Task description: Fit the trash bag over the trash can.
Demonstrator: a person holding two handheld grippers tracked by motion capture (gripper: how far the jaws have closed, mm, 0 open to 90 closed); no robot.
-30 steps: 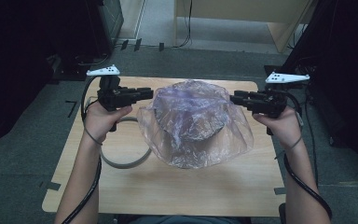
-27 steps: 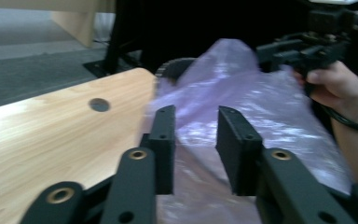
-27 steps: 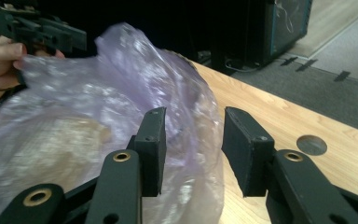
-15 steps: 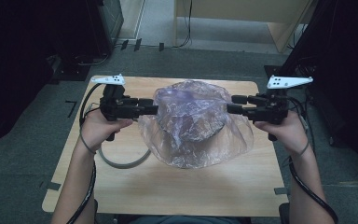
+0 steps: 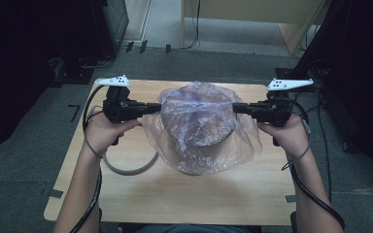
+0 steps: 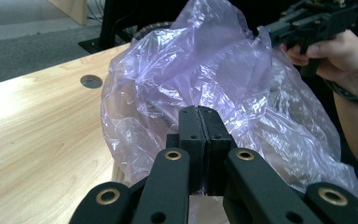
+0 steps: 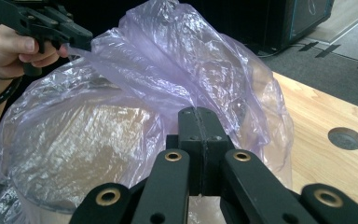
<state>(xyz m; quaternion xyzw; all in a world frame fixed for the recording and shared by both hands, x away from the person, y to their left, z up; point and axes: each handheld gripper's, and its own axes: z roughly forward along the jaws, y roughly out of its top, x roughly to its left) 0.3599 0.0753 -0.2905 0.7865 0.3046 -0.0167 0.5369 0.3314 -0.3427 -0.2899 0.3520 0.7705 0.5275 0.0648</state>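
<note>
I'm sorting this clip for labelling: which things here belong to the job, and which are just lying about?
In the job:
- purple plastic bag, pinched at opposite edges
- round container under the bag
- left hand-held gripper, jaws shut on the film
- right hand-held gripper, likewise shut

Lying about:
- wooden table
- wooden cabinet behind
- dark equipment on the floor

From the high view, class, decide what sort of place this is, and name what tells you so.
Probably a lab or workshop set up for recording, not a home: a plain wooden table on grey carpet, dark equipment stands around it, and cables trailing across the floor.
</note>
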